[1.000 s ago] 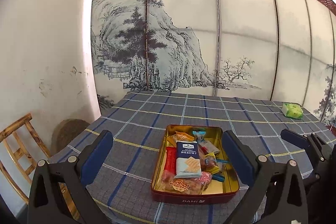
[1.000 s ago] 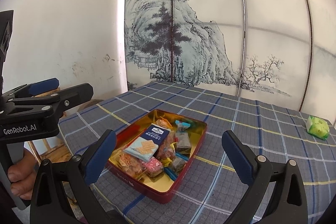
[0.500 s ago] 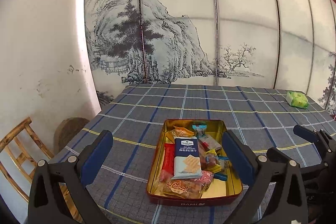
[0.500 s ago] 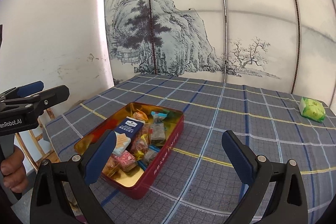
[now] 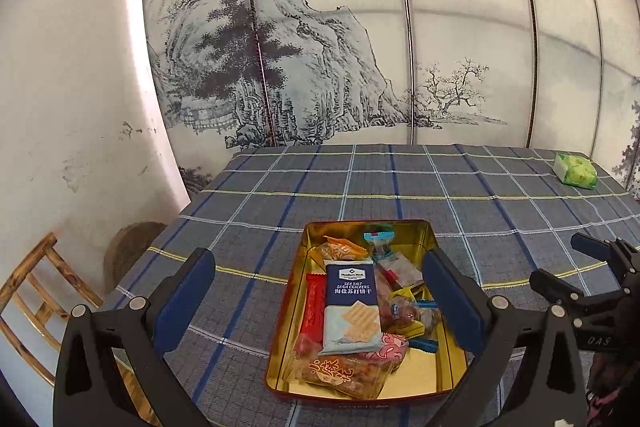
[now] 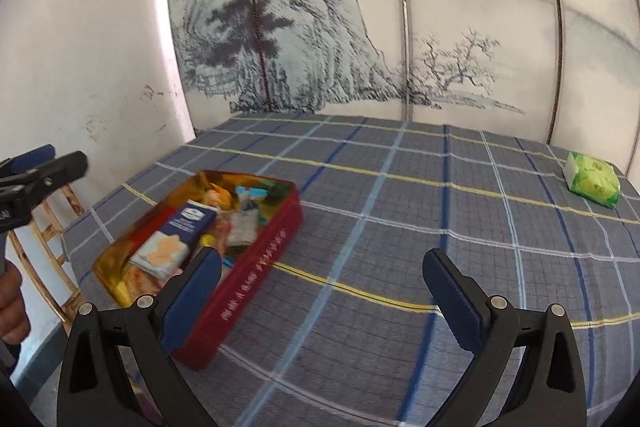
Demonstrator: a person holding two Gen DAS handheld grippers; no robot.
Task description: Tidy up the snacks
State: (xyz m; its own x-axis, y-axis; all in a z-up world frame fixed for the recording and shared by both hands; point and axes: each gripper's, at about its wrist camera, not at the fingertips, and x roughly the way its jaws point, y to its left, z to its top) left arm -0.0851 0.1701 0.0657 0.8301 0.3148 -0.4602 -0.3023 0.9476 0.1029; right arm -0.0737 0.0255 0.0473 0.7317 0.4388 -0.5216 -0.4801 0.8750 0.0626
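Both the left gripper (image 5: 318, 301) and right gripper (image 6: 322, 293) gape wide and empty near the red rectangular metal tin (image 5: 448, 347) of heaped snacks, so the far-off green wrapped packet (image 6: 592, 179) risks sliding off the table edge if nudged.

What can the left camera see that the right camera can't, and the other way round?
Only the left wrist view shows the words on the blue cracker packet, the red packet beside it, and the right gripper off to the side, open.

Only the right wrist view shows the tin's red outer side with gold writing, a hand, and the left gripper at the edge.

Both show the tin of snacks, the green packet far off on the checked tablecloth, a wooden chair and the painted screen.
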